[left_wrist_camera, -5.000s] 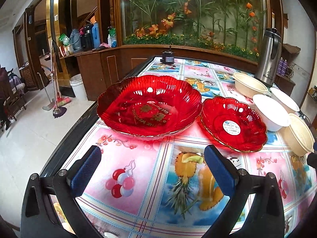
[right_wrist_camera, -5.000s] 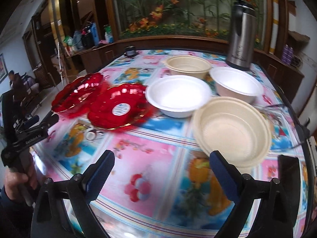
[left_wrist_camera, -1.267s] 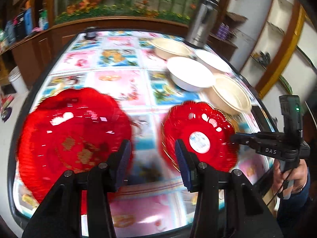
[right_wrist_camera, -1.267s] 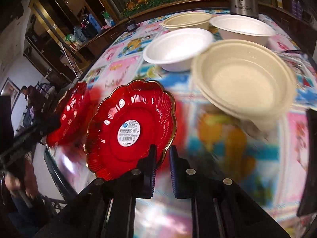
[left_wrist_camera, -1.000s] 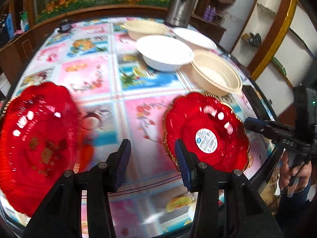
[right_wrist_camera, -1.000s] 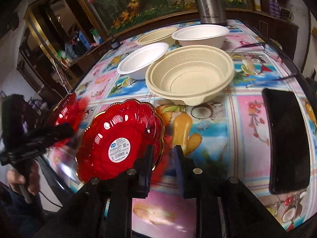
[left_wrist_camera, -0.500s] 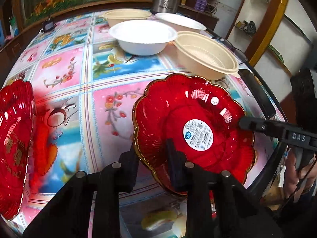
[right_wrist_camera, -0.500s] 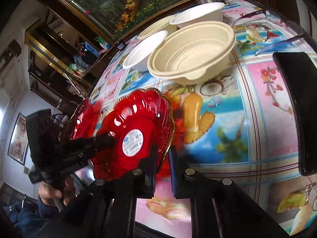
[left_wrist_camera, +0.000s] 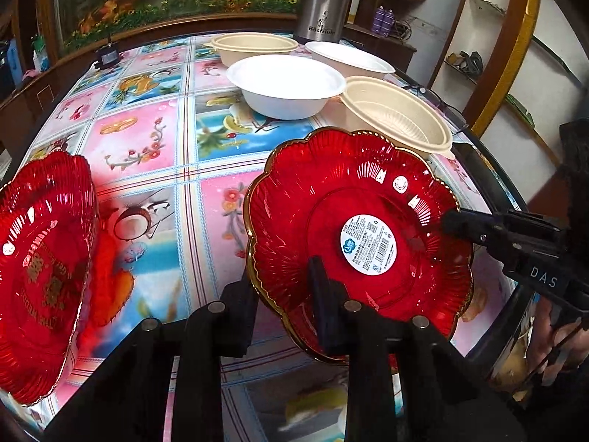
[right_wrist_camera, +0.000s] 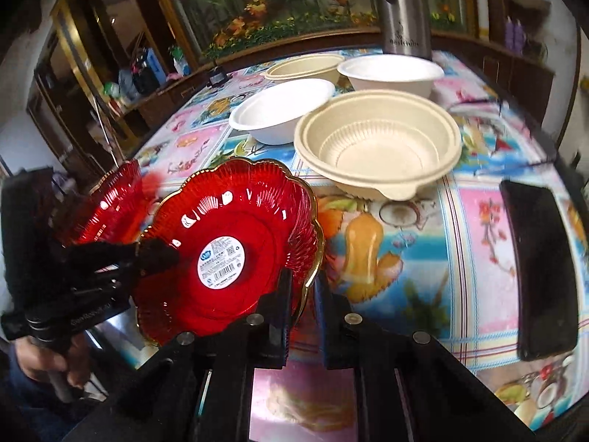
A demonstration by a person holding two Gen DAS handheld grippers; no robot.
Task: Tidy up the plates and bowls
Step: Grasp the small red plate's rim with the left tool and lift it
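Gripping the small red plate [left_wrist_camera: 359,217] from two sides, you have both tools closed on its scalloped, gold-edged rim. Your left gripper [left_wrist_camera: 283,283] fills the bottom centre of the left wrist view, its jaws drawn narrow with the plate's near rim pinched between them; one pad lies inside the dish, the other behind the rim. Your right gripper [right_wrist_camera: 302,291] sits at the bottom centre of the right wrist view, jaws almost together, clamped on the rim at the plate's lower right edge. In the left wrist view that same right gripper reaches in from the right edge of the frame and meets the plate's far rim.

The plate sits tilted in the centre of both frames, its white round sticker [left_wrist_camera: 369,245] facing up. It looks raised at the near edge of the table [left_wrist_camera: 147,140], though how far off the patterned cloth you cannot tell.

At the left edge of the left wrist view lies the large red plate [left_wrist_camera: 40,250], apart from the small one. Behind, in the upper middle, stand four bowls: a cream bowl [left_wrist_camera: 395,118] just beyond the small plate, a white bowl [left_wrist_camera: 287,83] beside it, another white bowl [left_wrist_camera: 349,57] and another cream bowl [left_wrist_camera: 254,46] farther back. A steel flask [left_wrist_camera: 325,0] stands at the top. In the right wrist view a black phone [right_wrist_camera: 537,269] lies flat at the right edge.
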